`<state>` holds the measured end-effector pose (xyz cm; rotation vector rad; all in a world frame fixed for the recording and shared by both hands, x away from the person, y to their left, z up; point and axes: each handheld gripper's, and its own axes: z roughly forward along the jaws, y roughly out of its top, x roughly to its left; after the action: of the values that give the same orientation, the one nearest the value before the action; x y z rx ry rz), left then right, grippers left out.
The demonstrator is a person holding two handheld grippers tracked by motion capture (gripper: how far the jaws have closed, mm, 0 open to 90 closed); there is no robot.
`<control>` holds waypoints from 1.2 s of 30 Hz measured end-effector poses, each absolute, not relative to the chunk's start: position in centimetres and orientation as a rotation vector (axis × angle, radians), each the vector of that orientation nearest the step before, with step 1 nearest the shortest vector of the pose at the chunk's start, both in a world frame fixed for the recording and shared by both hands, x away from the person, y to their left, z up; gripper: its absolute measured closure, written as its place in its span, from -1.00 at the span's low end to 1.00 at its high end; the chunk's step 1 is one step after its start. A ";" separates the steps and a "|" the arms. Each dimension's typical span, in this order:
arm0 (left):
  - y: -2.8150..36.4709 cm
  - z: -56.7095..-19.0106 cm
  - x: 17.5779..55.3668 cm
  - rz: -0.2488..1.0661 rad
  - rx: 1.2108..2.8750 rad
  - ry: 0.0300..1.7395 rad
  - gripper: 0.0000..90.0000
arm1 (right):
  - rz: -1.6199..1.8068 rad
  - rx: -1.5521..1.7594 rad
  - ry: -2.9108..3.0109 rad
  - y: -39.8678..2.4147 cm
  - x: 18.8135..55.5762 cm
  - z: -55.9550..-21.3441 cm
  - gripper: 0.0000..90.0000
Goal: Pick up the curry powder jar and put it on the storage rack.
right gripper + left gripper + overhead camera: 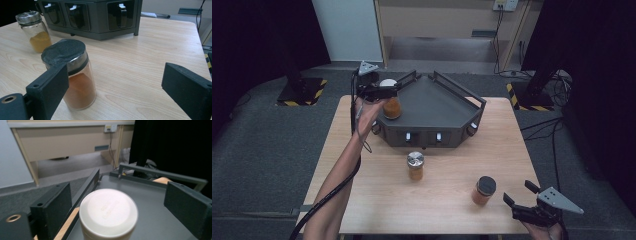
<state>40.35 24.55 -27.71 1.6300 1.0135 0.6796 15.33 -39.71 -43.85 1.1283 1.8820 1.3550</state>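
My L gripper [381,91], jaws apart, straddles white-lidded glass jar of orange powder [390,102] on dark grey angular metal rack [437,100], table's 11 o'clock. R gripper [523,197] spread wide, empty, 5 o'clock; black-lidded orange spice jar [483,190] just beside. Silver-lidded jar [415,165] mid-table.

In the left gripper view we see the white-lidded jar [108,213] blurred and cut off at the bottom edge. In the right gripper view, a jaw covers part of the black-lidded jar [72,75]. We cannot read its contents.
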 end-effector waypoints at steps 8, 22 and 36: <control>25.7 -26.7 38.3 0.673 1.663 0.943 -0.91 | 1.353 1.128 1.883 -39.6 15.3 -43.8 -0.84; 26.9 -26.0 33.3 0.655 1.683 0.803 -0.91 | 1.347 1.130 1.885 -39.5 15.3 -43.7 -0.84; 29.2 -28.2 28.8 0.590 1.669 0.749 -0.90 | 1.342 1.125 1.884 -39.5 15.3 -43.7 -0.84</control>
<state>28.83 29.23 -28.22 1.6689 0.7491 0.5900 15.27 -39.46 -43.70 1.1253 1.8841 1.3419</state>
